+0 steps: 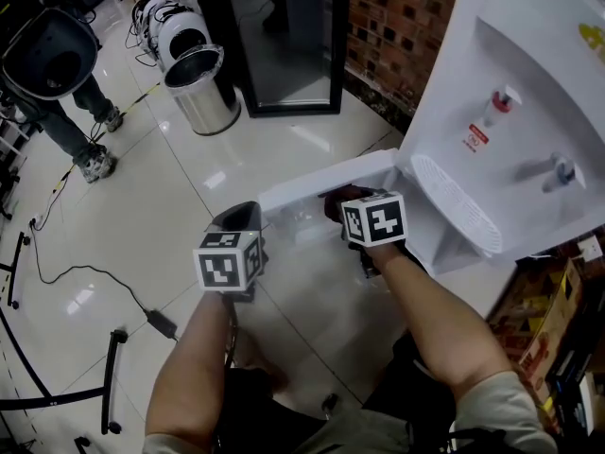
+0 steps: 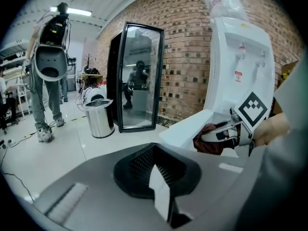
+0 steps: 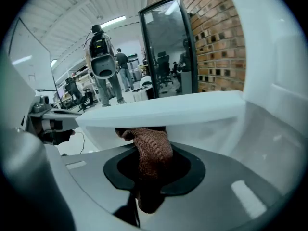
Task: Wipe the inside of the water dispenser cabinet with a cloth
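Observation:
The white water dispenser point(image 1: 510, 112) stands at the right, with its low cabinet door point(image 1: 312, 185) swung open toward the floor. My right gripper point(image 1: 348, 206) reaches in just behind that door and is shut on a dark red knitted cloth point(image 1: 333, 200). In the right gripper view the cloth point(image 3: 153, 148) hangs bunched between the jaws, right below the door's white edge point(image 3: 163, 110). My left gripper point(image 1: 240, 218) hovers to the left of the door, shut with nothing in it. In the left gripper view its jaws meet, and the right gripper point(image 2: 231, 133) with the cloth point(image 2: 206, 139) shows beyond.
A steel waste bin point(image 1: 200, 88) and a tall black-framed glass cabinet point(image 1: 284, 36) stand at the back against the brick wall point(image 1: 397, 26). A person point(image 1: 57, 74) stands far left. A cable point(image 1: 85, 272) runs over the glossy floor. Cardboard boxes point(image 1: 553, 329) sit at the right.

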`<state>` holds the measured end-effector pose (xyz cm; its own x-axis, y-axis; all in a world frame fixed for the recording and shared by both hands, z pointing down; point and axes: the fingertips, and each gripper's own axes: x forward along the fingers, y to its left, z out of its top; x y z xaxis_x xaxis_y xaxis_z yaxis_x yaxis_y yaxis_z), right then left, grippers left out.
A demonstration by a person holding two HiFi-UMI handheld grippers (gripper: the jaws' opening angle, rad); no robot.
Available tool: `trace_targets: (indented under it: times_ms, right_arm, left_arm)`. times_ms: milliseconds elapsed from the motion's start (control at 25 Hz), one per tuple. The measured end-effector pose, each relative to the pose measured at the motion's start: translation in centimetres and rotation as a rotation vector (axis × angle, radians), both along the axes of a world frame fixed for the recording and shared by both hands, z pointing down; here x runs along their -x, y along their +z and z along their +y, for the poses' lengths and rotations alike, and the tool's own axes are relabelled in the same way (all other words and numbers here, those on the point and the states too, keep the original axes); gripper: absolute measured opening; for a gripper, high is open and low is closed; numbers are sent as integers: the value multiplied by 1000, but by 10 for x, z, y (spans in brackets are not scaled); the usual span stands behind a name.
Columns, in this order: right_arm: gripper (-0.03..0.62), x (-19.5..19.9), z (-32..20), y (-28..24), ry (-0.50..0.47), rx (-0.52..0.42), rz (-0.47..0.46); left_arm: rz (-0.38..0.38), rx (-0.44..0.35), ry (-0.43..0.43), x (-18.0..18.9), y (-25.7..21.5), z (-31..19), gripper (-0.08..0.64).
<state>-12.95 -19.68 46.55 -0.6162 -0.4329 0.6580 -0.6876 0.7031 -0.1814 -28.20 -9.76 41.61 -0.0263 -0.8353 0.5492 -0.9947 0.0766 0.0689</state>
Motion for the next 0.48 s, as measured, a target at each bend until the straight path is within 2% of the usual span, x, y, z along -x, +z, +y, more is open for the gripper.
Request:
trace_targets:
  times_ms: [280,480]
  right_arm:
    - [107,-57,-25,-2,233,66,-83]
    - [106,-78,-26,-7,337,68,-105]
  left_arm:
    - [-14,2,-13,1,-3,1,-2]
    - [-30,19,18,-6,0,8,-2]
